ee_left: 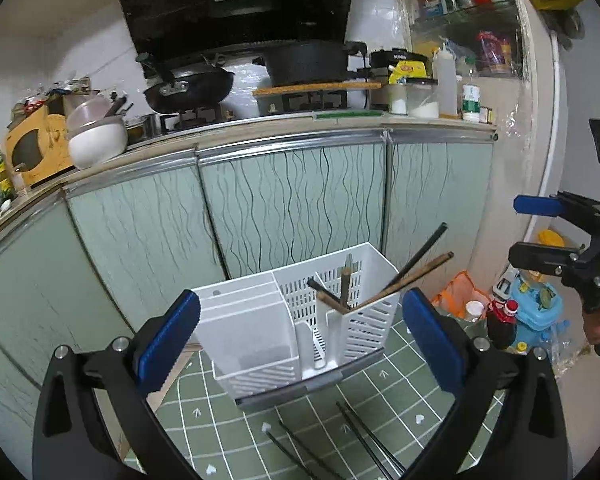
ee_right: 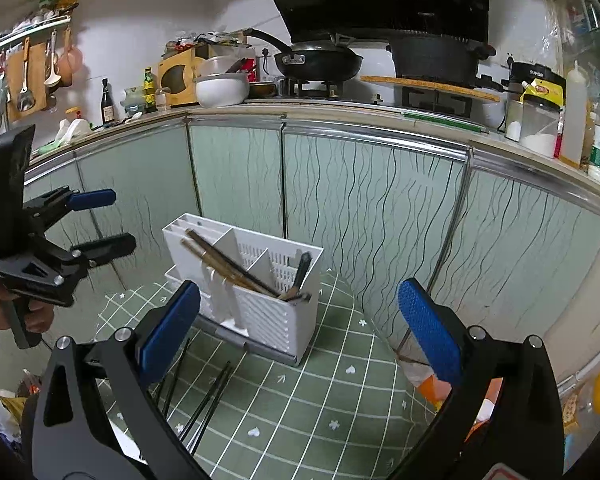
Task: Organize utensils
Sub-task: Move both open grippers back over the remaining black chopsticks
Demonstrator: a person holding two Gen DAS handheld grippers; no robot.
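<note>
A white utensil holder (ee_left: 252,320) (ee_right: 268,320) stands on a green checked cloth (ee_left: 380,392) (ee_right: 320,380). Brown and black chopsticks (ee_left: 404,276) (ee_right: 236,266) lean in its slotted compartment. Several black chopsticks (ee_left: 364,440) (ee_right: 212,400) lie loose on the cloth in front of it. My left gripper (ee_left: 300,312) (ee_right: 110,222) hovers open just short of the holder, with nothing between its fingers. My right gripper (ee_right: 300,300) (ee_left: 532,230) is also open and empty, off to the holder's right and held by a hand.
Pale green cabinet doors (ee_left: 292,200) (ee_right: 360,200) rise right behind the holder. The counter above carries a wok (ee_right: 320,62), a black pot (ee_left: 304,64) and jars. Bottles, an orange bag (ee_left: 456,292) and a blue plastic container (ee_left: 540,316) crowd the floor to the right.
</note>
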